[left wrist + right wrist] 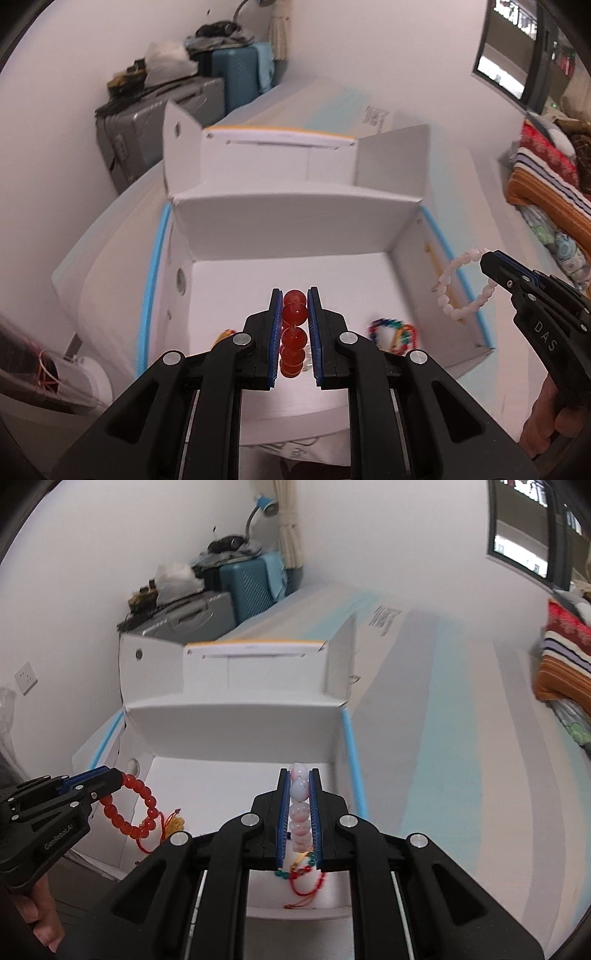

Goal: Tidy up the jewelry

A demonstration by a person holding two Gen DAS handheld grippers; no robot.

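Observation:
My left gripper (295,299) is shut on a red bead bracelet (294,332) and holds it over the open white box (291,225). It also shows in the right wrist view (114,775) with the red bead bracelet (129,812) hanging from it. My right gripper (299,775) is shut on a pale pink bead bracelet (299,808) above the box's right side (236,720). In the left wrist view the right gripper (489,258) holds the pink bracelet (465,288) over the box's right wall. A multicoloured bead bracelet (393,332) lies in the box and also shows in the right wrist view (303,875).
The box sits on a white and pale blue surface (443,738). A second white box with a yellow edge (277,147) stands behind it. Suitcases (184,107) stand against the back wall. Striped bedding (546,177) lies at the right.

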